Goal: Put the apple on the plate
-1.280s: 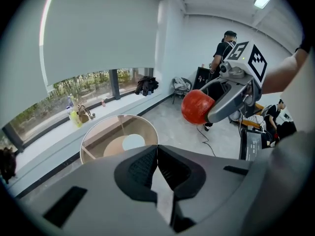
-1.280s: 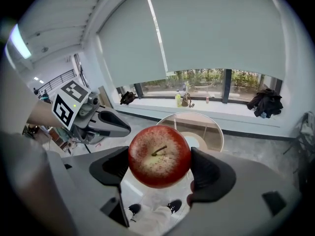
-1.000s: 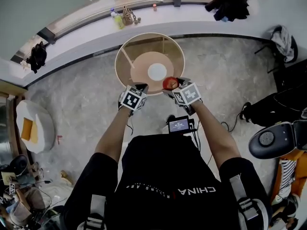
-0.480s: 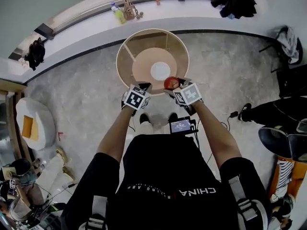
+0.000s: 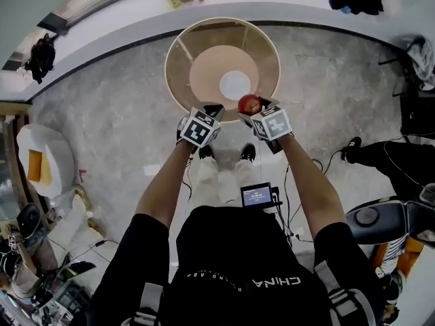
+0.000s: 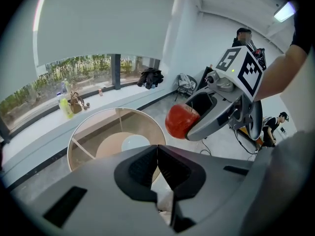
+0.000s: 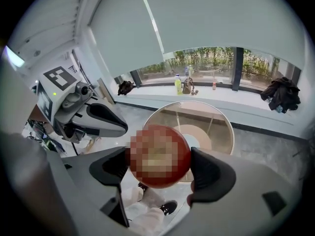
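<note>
- Since the earlier frames the head view has shifted. The round table (image 5: 178, 46) now fills more of it, and the person's legs (image 5: 204, 182) now show below the grippers. The apple (image 5: 249, 104) remains clamped as before.
- Right gripper (image 7: 160, 168): the jaws stand at a medium gap, closed on the apple. One dark pad (image 7: 211, 173) presses each side of the fruit, which fills the space between them.
- Left gripper (image 6: 157, 163): the jaws are fully together, the ribbed fingers (image 6: 142, 168) meet along a thin seam, and nothing is between them.
- The two grippers are held side by side and close together. In the left gripper view the apple-carrying gripper is just to the right of the closed fingertips and higher.
- The apple is held in the air over the near rim of the table, not yet on the plate (image 5: 235, 85).
- The plate is a white disc at the centre of the table. It lies beyond both sets of fingertips, between them in the head view, and is empty.
- Beyond the table a window ledge (image 5: 122, 26) carries bottles (image 7: 178, 85).
</note>
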Demonstrator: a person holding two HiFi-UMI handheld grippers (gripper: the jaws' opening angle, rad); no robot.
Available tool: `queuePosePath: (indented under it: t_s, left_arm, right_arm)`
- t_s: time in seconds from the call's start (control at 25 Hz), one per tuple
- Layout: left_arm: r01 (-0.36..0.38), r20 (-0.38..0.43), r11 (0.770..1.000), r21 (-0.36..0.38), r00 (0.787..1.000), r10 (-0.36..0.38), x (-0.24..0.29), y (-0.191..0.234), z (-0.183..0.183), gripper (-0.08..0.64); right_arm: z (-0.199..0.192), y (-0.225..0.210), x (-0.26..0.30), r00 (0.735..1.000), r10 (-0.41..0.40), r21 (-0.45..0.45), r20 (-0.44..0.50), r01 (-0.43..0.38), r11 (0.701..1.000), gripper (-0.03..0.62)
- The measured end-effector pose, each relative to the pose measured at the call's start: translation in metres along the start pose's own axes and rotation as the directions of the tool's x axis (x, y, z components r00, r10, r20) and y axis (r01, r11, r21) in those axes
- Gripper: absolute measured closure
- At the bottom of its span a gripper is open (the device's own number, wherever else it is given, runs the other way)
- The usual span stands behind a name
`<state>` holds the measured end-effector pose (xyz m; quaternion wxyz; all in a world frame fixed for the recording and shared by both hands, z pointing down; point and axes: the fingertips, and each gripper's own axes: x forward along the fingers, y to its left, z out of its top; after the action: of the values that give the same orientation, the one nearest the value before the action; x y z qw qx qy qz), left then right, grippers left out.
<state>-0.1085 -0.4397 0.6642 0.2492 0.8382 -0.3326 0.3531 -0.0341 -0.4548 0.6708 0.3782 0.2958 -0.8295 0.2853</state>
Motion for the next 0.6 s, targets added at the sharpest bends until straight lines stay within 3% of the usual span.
queuePosePath:
  t_s: [0.36, 0.6]
  left_arm:
    - [-0.004, -0.009, 0.999, -0.04, 1.0, 0.004, 0.089, 0.065, -0.02, 0.543]
    - [-0.023, -0.022, 0.991, -0.133, 1.0, 0.02, 0.174, 0.11, -0.036, 0.543]
  right_arm:
    - [-0.007, -0.056, 0.106, 0.999, -0.041, -0.066, -0.034, 0.039, 0.997, 0.179]
    - [-0.017, -0.101, 0.206, 0.999, -0.029, -0.042, -0.037, 0.028, 0.999, 0.179]
